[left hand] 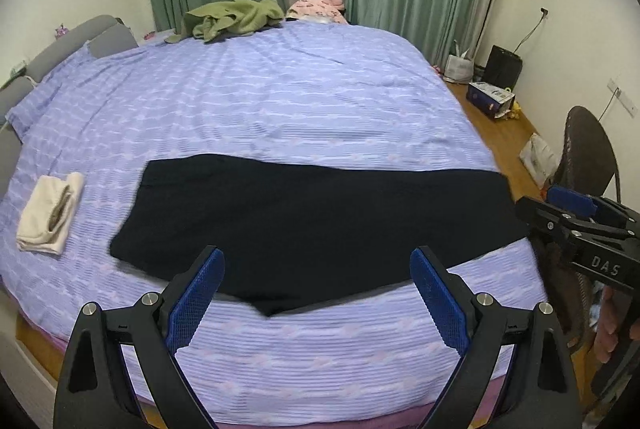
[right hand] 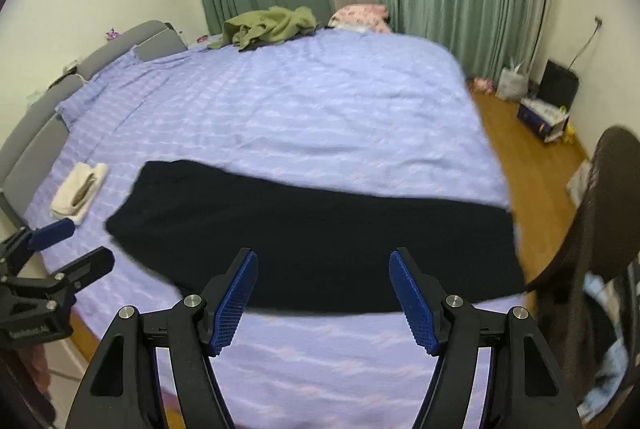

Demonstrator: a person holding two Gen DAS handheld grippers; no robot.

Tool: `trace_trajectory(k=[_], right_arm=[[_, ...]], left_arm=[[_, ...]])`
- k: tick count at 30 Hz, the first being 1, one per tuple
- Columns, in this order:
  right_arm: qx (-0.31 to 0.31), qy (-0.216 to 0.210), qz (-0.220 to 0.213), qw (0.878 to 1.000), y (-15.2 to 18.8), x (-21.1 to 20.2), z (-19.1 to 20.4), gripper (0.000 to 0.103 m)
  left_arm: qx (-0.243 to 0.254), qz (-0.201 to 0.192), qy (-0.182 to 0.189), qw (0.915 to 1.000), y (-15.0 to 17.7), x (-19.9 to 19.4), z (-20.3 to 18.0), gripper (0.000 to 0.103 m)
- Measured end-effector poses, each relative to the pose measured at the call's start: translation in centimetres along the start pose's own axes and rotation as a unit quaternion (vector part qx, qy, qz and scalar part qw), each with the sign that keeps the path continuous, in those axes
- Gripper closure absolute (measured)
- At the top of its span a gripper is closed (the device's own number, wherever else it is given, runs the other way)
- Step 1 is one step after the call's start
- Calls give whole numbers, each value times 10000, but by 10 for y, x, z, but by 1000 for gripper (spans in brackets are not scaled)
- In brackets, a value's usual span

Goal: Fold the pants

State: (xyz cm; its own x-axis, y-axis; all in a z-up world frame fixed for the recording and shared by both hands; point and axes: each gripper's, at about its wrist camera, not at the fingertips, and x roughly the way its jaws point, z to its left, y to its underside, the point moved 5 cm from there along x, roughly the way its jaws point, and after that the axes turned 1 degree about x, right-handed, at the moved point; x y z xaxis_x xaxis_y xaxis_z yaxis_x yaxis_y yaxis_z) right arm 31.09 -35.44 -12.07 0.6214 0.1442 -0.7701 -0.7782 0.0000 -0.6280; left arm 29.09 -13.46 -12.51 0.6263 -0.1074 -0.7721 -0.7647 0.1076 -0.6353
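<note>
The black pants [left hand: 320,225] lie flat across the near part of the bed [left hand: 280,109], already laid leg over leg it seems, the wide end toward the headboard side, the narrow end reaching the bed's right edge. The left tool [left hand: 316,293] hangs above the near edge with its jaws spread wide, holding nothing; the right tool [right hand: 322,293] is likewise wide and empty.

The likely trouble is the narrow end: it sits at the right edge, so a careless tug could slide it off toward the floor. The fabric is dark and the layers are hard to tell apart, so a pinch may catch only the top layer and leave the fold crooked. The folded cream cloth [left hand: 50,213] lies well apart and should not interfere.
</note>
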Motion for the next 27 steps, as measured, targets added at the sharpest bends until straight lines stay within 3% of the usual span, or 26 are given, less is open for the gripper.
trace_trajectory(k=[8,15,22,24,27], right_arm=[[426,-227,447,9978,45,34,99,34],[638,-499,1163,9899,90,81,172,34],[391,-850,1650,9818,114,143,203,36],[414,-930,1807,9783,118,164,209,45],[593,-1138,2078,9697,123,196,215,49]], left_arm=[[-9,479,22,9988,41,4,114,8],[-674,1001,-92,9927,70,30,203,8],[-1189,1343,-384,9830,100,70,245,8],[-1152,1492,-436,9811,104,80,247,8],[-1089,1600,-499,9798,108,102,250,8]])
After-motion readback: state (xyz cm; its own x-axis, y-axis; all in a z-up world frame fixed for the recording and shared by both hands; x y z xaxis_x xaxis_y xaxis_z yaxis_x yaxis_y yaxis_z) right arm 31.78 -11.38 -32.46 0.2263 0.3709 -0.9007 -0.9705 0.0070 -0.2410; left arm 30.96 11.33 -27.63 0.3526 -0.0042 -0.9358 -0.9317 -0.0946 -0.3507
